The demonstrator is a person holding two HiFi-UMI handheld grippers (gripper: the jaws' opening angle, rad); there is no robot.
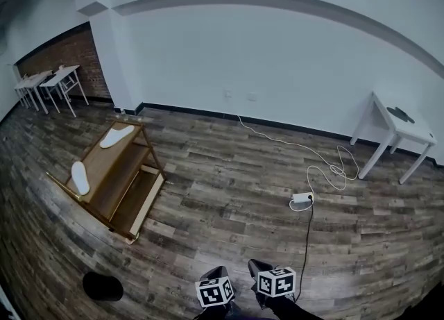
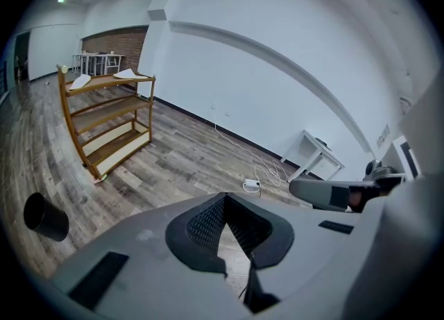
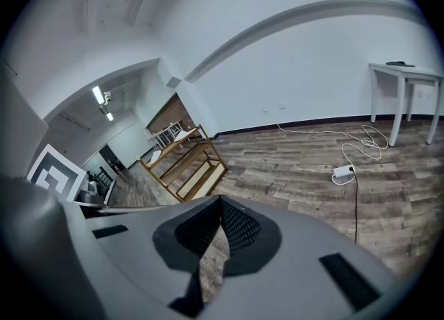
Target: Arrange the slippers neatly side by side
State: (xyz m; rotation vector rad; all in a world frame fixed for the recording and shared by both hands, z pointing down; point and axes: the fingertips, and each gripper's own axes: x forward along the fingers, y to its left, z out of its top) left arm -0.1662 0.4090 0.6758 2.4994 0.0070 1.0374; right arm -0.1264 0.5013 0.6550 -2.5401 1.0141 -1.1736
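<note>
Looking down through the head view, I see both grippers low at the bottom centre of the frame, the left gripper [image 1: 216, 273] beside the right gripper [image 1: 260, 268], each with its marker cube facing up. In the left gripper view the jaws meet at their tips with nothing between them, only floor showing through the wedge behind them. The right gripper view gives me the same: jaws closed together, tips touching, empty.

The two white slippers sit on the top board of a wooden shelf rack [image 1: 142, 173] at the left of the head view. One slipper [image 1: 116, 136] lies toward the upper end of that board and the other slipper [image 1: 80, 177] toward the lower left end, well apart and pointing different ways. Both grippers are well apart from the rack.

A black round object [image 1: 103, 287] sits on the wooden floor [image 1: 222, 173] at the lower left. Right of centre, a white power strip [image 1: 302, 199] lies on the floor with its cable looping toward the wall. A white table [image 1: 399, 128] stands at the right edge.
</note>
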